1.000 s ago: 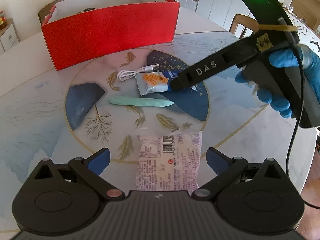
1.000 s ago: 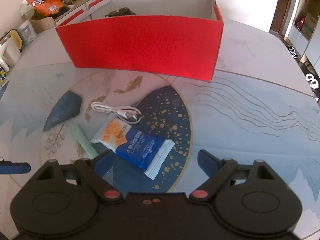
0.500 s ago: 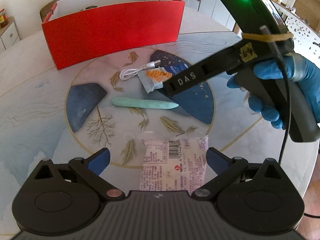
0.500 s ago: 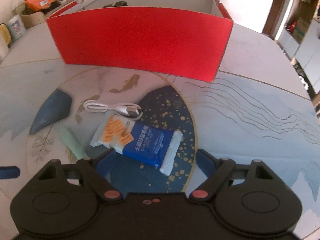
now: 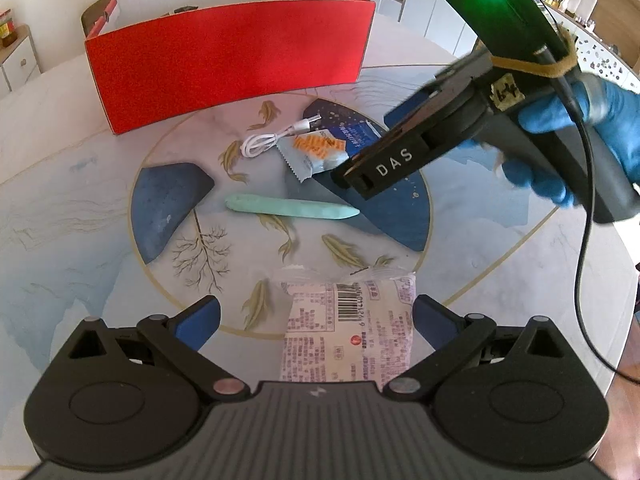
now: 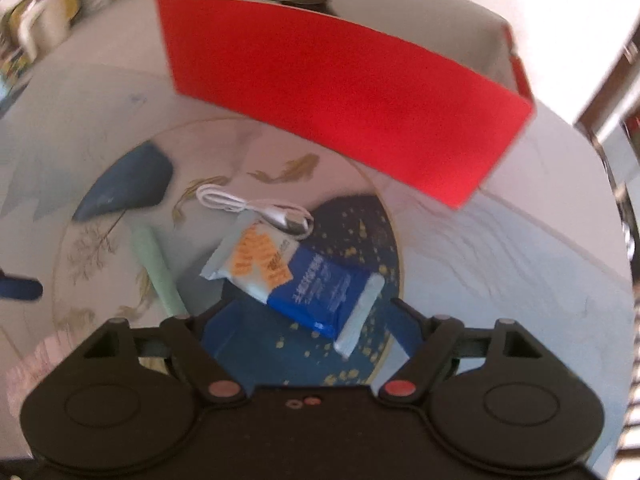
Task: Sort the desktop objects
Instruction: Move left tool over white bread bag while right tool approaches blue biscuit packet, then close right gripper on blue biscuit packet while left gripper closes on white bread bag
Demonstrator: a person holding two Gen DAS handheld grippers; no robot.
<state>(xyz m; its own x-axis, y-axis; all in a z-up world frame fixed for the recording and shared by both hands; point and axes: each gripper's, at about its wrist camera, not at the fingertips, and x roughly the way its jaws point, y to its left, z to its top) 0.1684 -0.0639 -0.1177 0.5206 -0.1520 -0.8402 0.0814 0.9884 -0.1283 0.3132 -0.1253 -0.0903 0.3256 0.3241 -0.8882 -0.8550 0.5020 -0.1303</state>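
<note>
A pink-white snack packet [image 5: 352, 332] lies between the spread fingers of my open left gripper [image 5: 316, 316]. A blue and orange snack packet [image 6: 296, 276] lies just ahead of and between the fingers of my open right gripper [image 6: 308, 320]; it also shows in the left wrist view [image 5: 324, 148], partly under the right gripper body [image 5: 404, 156]. A white USB cable [image 5: 272, 140] and a mint green stick [image 5: 288, 208] lie nearby on the table. A red box [image 5: 228, 56] stands at the back.
The round table [image 5: 80, 208] has a painted blue and gold pattern. A blue-gloved hand [image 5: 600, 120] holds the right gripper, with a black cable [image 5: 580, 260] trailing down. Cabinets and a chair stand beyond the table.
My right gripper has moved down and forward over the blue and orange packet and tilted, so the packet now lies between its fingers. My left gripper has closed in on the pink-white packet.
</note>
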